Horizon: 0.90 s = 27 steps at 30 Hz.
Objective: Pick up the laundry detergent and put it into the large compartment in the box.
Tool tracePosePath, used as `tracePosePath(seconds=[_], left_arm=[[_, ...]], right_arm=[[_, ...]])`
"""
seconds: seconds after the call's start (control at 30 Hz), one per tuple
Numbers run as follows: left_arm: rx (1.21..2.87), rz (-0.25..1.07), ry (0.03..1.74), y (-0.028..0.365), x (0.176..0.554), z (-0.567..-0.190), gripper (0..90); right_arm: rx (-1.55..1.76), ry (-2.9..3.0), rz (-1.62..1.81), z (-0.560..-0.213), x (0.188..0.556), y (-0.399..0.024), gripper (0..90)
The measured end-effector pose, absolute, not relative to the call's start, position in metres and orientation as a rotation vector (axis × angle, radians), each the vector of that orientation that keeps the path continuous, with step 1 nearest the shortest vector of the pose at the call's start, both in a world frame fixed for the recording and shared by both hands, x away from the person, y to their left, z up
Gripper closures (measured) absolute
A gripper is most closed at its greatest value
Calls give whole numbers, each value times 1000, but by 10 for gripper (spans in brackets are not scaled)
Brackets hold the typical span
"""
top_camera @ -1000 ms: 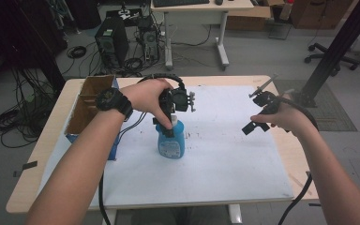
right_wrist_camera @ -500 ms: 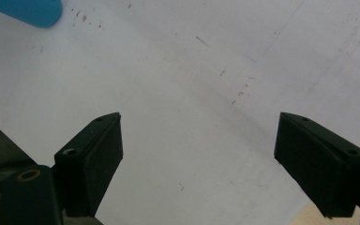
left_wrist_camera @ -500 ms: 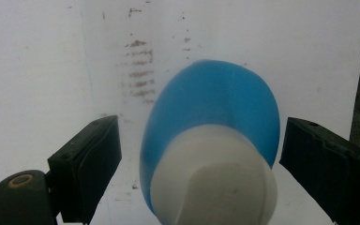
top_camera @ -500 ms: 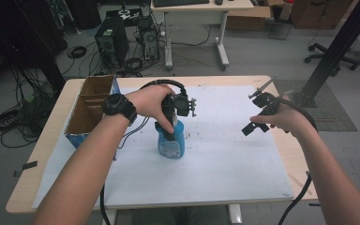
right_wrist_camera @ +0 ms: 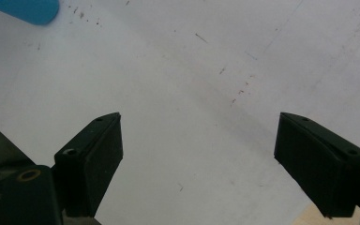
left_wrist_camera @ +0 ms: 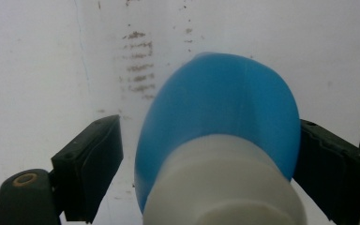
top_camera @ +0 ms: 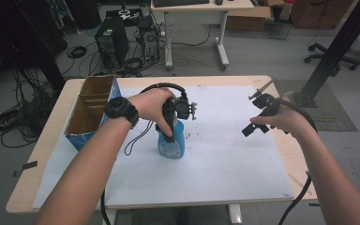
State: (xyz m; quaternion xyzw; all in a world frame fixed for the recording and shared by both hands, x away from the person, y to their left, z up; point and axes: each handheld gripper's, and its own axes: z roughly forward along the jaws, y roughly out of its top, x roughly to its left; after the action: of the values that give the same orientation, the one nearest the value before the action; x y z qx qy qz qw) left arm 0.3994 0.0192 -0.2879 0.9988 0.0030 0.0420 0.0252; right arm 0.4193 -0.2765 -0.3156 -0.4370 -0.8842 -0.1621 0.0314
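Observation:
A blue bottle (top_camera: 171, 143) with a white cap stands upright on the white sheet near the middle of the table. My left gripper (top_camera: 172, 123) hangs over it from above, pointing down. In the left gripper view the bottle (left_wrist_camera: 225, 112) and its cap (left_wrist_camera: 225, 192) sit between the two black jaws; the left gripper (left_wrist_camera: 211, 168) is open, with a narrow gap at one jaw and the other jaw at the bottle's side. My right gripper (top_camera: 251, 115) is held open over the sheet's right part, nothing between its fingers (right_wrist_camera: 211, 159). The bottle's edge (right_wrist_camera: 23, 9) shows far off.
An open cardboard box (top_camera: 91, 105) with blue sides stands at the table's left edge. The white sheet (top_camera: 215, 168) covers most of the wooden tabletop (top_camera: 286, 154). A black post (top_camera: 330, 61) rises beyond the right corner. Computers and cables lie on the floor behind.
My left hand and gripper have sunk slightly lower over the bottle. The right gripper has stayed almost where it was.

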Motion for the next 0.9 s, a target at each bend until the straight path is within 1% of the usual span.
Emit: tracePosePath(seconds=[0.03,0.1,0.37,0.47,0.67,0.73,0.9], left_arm=[[3086,124,5,19,400,-288,186],[3087,127,10,19,400,-288,209],[3091,116,15,18,400,-289,234],[3094,111,19,18,401,-290,270],[3089,99,29,18,402,-292,299],[3088,85,29,19,402,-293,325],[3070,78,36,21,402,-293,337]], right_arm=[[-1347,-2723,-499,-316,419,-277,159],[-1345,-2723,-500,-316,419,-277,159],[-1347,-2722,-500,-317,419,-277,159],[-1345,-2721,-500,-317,419,-277,159],[-1347,-2720,-500,-318,419,-277,159],[-1348,-2720,-498,-318,419,-278,159],[-1345,-2719,-496,-320,419,-278,159]])
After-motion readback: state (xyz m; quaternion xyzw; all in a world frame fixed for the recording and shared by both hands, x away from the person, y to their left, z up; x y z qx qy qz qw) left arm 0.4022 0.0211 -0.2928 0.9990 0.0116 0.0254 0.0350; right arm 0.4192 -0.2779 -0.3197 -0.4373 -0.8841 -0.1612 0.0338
